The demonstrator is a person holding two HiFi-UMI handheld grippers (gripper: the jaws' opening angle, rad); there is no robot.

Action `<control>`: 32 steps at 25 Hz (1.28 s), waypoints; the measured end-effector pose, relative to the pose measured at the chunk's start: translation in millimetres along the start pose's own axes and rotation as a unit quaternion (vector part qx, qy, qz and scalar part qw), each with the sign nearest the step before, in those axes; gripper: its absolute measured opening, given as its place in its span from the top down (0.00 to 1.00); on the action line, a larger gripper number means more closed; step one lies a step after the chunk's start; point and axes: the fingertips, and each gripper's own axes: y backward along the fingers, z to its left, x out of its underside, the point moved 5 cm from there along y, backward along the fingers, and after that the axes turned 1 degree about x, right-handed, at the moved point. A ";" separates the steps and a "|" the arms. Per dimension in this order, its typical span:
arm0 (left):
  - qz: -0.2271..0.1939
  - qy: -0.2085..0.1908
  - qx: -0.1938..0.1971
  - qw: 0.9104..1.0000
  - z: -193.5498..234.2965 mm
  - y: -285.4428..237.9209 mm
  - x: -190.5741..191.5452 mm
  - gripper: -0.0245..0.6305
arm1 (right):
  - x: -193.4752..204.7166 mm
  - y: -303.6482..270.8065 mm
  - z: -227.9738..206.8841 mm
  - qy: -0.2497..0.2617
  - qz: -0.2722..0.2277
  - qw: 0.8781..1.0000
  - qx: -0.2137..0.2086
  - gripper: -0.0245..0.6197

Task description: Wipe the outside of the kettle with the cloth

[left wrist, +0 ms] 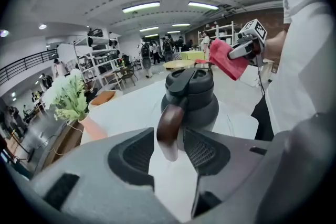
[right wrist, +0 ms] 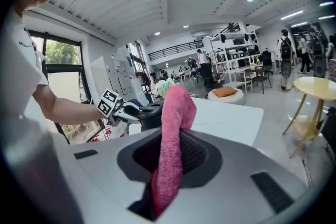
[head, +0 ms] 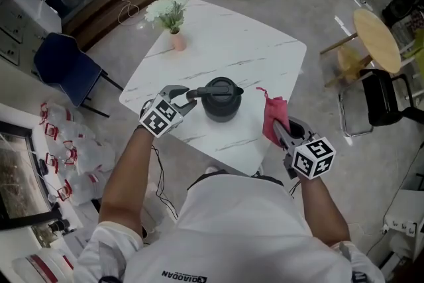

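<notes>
Left gripper (head: 187, 97) jaws stand apart, the kettle's (head: 220, 99) brown handle (left wrist: 169, 128) between them, unpinched; kettle body just beyond the jaw tips on the counter (head: 232, 43). Right gripper (head: 279, 134) jaws are clamped on the pink cloth (right wrist: 173, 149), clear of the kettle; I judge wiping not begun. Next: close left on the handle to steady it; bring the cloth against the kettle wall.

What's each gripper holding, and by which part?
Right gripper holds the cloth near one end. Left gripper holds nothing; open jaws straddle the kettle handle.
</notes>
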 end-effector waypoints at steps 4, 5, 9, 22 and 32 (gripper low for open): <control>0.022 -0.053 0.040 0.998 -2.8 -15.8 0.6 0.68 | -0.7 3.5 -2.9 -0.007 -0.002 1.000 0.013 0.86; 0.025 -0.065 0.048 0.996 -3.7 -18.2 -1.0 0.69 | -1.0 5.5 -3.5 -0.007 -0.002 1.000 0.015 0.86; 0.033 -0.098 0.072 0.992 -5.2 -24.1 -7.6 0.73 | -1.1 14.0 -7.2 -0.009 -0.006 1.000 0.027 0.86; 0.033 -0.108 0.050 0.992 -31.2 -15.9 -22.6 0.79 | -6.3 39.7 -13.4 -0.003 -0.016 1.000 0.026 0.86; -0.022 0.028 -0.021 0.999 -99.4 -4.2 -31.6 0.80 | -44.0 15.8 26.3 0.017 -0.021 0.996 -0.090 0.86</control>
